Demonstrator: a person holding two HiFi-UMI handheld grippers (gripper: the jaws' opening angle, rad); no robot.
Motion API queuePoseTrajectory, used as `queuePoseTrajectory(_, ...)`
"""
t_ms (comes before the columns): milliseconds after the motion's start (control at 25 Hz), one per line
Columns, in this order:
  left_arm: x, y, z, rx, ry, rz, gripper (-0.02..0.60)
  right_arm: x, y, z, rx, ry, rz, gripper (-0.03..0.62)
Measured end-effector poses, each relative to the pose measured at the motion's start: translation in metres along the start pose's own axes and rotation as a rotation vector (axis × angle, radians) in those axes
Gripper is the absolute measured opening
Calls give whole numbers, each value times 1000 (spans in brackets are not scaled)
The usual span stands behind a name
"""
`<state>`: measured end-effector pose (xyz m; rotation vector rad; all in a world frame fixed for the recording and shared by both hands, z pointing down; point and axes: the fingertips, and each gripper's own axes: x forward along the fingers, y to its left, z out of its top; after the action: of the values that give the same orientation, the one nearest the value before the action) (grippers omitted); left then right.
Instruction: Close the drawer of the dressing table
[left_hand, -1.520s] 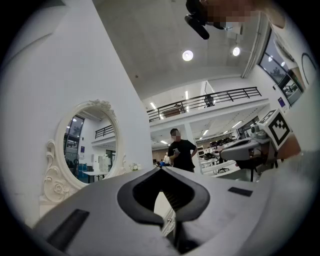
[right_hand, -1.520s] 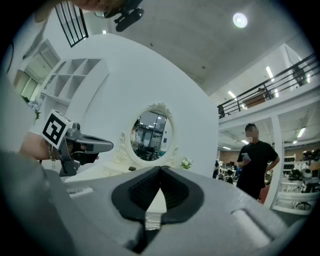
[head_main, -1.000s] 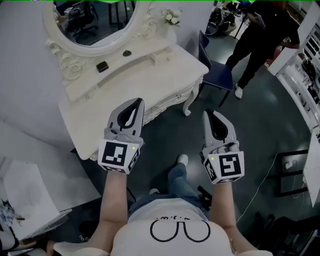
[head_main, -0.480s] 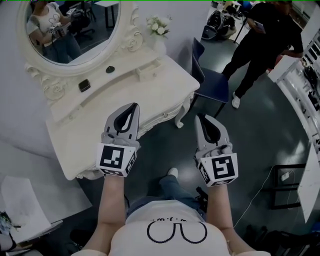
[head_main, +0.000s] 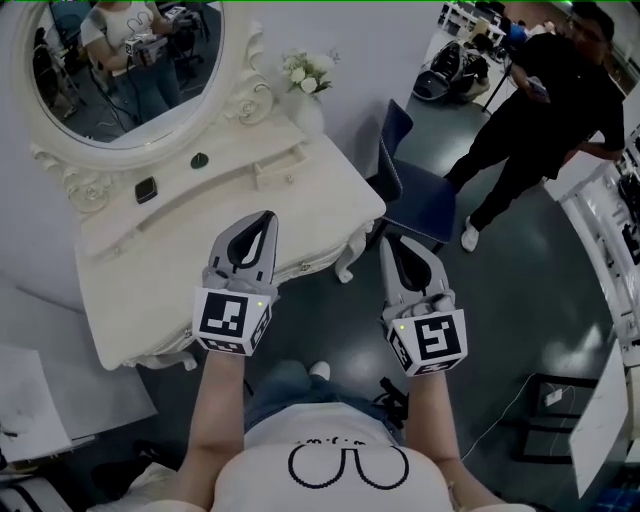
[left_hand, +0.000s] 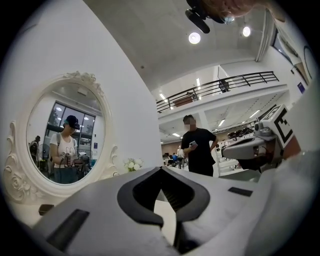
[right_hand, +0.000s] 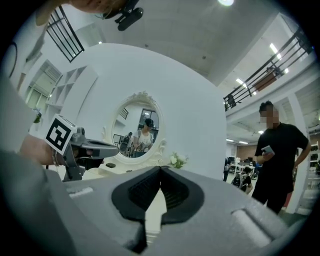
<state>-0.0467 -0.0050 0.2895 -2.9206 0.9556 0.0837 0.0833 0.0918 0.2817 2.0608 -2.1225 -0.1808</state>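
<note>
The white dressing table (head_main: 190, 255) with its oval mirror (head_main: 120, 75) stands at the upper left of the head view. Its carved front with the drawer (head_main: 318, 260) runs just right of my left gripper (head_main: 268, 215), which hangs over the table's front edge, shut and empty. I cannot tell how far the drawer stands out. My right gripper (head_main: 386, 241) is over the floor right of the table's corner leg, also shut with nothing in it. In the left gripper view my left gripper (left_hand: 161, 168) points level past the mirror (left_hand: 62, 145). My right gripper (right_hand: 161, 168) faces the mirror (right_hand: 140, 132) too.
A flower vase (head_main: 305, 75) and a small box (head_main: 278, 168) sit on the table's back shelf, with two dark items (head_main: 146, 189). A blue chair (head_main: 410, 185) stands right of the table. A person in black (head_main: 540, 110) stands beyond it. White furniture (head_main: 610, 260) lines the right edge.
Both grippers have travelled together along the table front, staying shut. In the head view the table and mirror slid left and up, and my reflection now shows in the mirror.
</note>
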Motion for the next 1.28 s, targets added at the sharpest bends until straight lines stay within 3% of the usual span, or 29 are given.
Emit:
queuePoseTrajectory(240,31,6,-21,-41,45,79,-2,17,-26,-18,35,5,19,0)
queuePoseTrajectory(520,77,11,-49,-64,93,83,-2,54,-51,-47,79,25,43,0)
queuePoseTrajectory(1040,193,69,-109,-123,156,187,-2,181,-124,-93,83,93,140,0)
queuePoseTrajectory(1280,217,106,-137,-144,200,272,-2,244,-131,-120,89,138,225,0)
